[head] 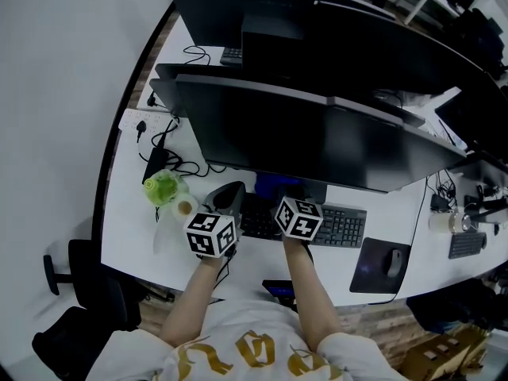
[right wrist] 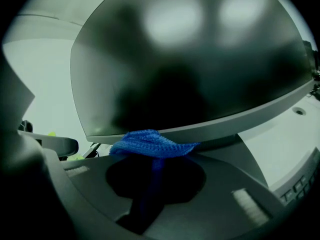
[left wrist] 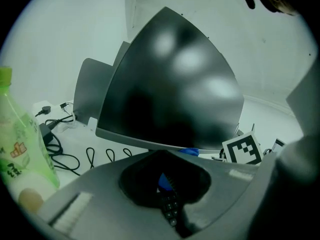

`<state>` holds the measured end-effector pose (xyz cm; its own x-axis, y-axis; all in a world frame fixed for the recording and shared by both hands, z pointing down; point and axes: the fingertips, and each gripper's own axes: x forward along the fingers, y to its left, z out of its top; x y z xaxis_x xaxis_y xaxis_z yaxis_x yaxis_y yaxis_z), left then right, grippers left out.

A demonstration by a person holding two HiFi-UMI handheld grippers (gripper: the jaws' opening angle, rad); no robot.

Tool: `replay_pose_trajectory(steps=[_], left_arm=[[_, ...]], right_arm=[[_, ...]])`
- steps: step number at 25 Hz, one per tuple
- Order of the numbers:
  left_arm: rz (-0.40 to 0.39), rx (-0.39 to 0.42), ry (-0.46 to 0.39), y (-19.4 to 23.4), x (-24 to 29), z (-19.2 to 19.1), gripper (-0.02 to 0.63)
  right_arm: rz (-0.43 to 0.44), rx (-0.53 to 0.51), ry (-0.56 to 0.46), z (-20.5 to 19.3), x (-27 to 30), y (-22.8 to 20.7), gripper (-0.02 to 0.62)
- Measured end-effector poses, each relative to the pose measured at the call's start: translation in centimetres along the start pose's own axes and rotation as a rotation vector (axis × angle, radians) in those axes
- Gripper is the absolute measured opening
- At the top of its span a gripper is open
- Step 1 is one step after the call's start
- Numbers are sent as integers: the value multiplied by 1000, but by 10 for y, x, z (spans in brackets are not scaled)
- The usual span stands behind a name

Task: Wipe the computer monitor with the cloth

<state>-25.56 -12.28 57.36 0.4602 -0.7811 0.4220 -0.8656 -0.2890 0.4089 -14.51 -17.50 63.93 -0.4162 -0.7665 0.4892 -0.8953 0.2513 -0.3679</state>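
One cloth (right wrist: 150, 143) — pinched in right hand-held gripper (right wrist: 150, 160); one bottle (head: 163, 187).

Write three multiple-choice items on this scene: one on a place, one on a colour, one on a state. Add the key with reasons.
1. Where does the green bottle stand on the desk?
A. Between the two claws
B. Right of the right claw
C. Left of the left claw

2. What colour is the cloth?
A. White
B. Blue
C. Red

3. What state is the right claw in?
A. Shut on the cloth
B. Open and empty
C. Shut on the green bottle

Key:
1 C: the head view shows the bottle to the left of the left claw, and it sits at the left edge of the left gripper view.
2 B: the right gripper view shows the cloth as bright blue.
3 A: the right gripper view shows its jaws pinching the cloth, just below the monitor.
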Motion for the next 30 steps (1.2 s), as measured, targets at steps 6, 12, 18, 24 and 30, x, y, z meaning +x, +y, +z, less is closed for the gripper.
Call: replay_pose_trajectory(steps=[6,12,18,24,30], left_arm=[[-8,-51,-20,9,-6,3,0],[-9,-64,-32,13,-10,5,0],[44,-82,-5,24,-10,-2,0],[157,-79,-55,39,-24,7,0],[188,-122,-111,56,-37,19,0]], right_arm=[[41,-21,11,-3,9,24,78],[87,-46,22,-8,22,50,78],[137,-93,31,-11,36,75,78],[190,-117,49,-15,45,95,78],[252,-137,54,-19,58,121,78]])
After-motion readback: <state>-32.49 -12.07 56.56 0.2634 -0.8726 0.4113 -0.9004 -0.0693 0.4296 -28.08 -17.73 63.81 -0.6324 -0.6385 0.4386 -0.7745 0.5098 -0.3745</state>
